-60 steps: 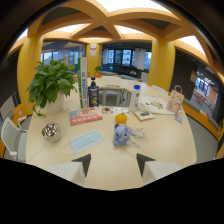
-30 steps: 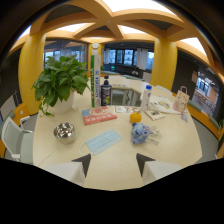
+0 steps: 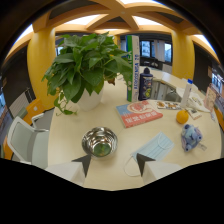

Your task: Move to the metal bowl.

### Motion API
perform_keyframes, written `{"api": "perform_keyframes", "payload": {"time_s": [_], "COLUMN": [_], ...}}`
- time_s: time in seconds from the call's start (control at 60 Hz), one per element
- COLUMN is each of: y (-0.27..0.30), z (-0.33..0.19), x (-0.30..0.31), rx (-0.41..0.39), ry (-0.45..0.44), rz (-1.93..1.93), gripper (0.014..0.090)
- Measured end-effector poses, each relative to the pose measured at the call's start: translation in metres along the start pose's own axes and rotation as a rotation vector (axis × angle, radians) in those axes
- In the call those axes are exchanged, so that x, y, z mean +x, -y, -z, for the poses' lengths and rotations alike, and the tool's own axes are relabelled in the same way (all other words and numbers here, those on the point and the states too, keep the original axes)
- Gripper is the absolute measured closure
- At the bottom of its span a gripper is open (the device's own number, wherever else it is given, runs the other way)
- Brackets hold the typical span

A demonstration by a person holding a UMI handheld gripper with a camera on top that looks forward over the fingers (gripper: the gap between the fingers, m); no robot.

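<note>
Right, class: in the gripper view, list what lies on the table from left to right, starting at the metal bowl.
Metal bowl → face mask → orange → blue plush toy.

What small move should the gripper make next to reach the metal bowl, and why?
Probably ease forward and slightly left. The metal bowl sits on the table just ahead of the open gripper, nearer its left finger than its right one. The face mask lies before the right finger, so drifting right would meet it first.
</note>
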Motion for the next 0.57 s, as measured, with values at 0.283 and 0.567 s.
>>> {"api": "perform_keyframes", "payload": {"time_s": [0.283, 0.567], "y": [-0.004, -0.003], "z": [-0.041, -0.042], "x": [-0.027, -0.029], "rx": [-0.056, -0.049], "ry": [0.013, 0.005], "rz": [-0.001, 0.007], "gripper": [0.0187, 0.0191]}}
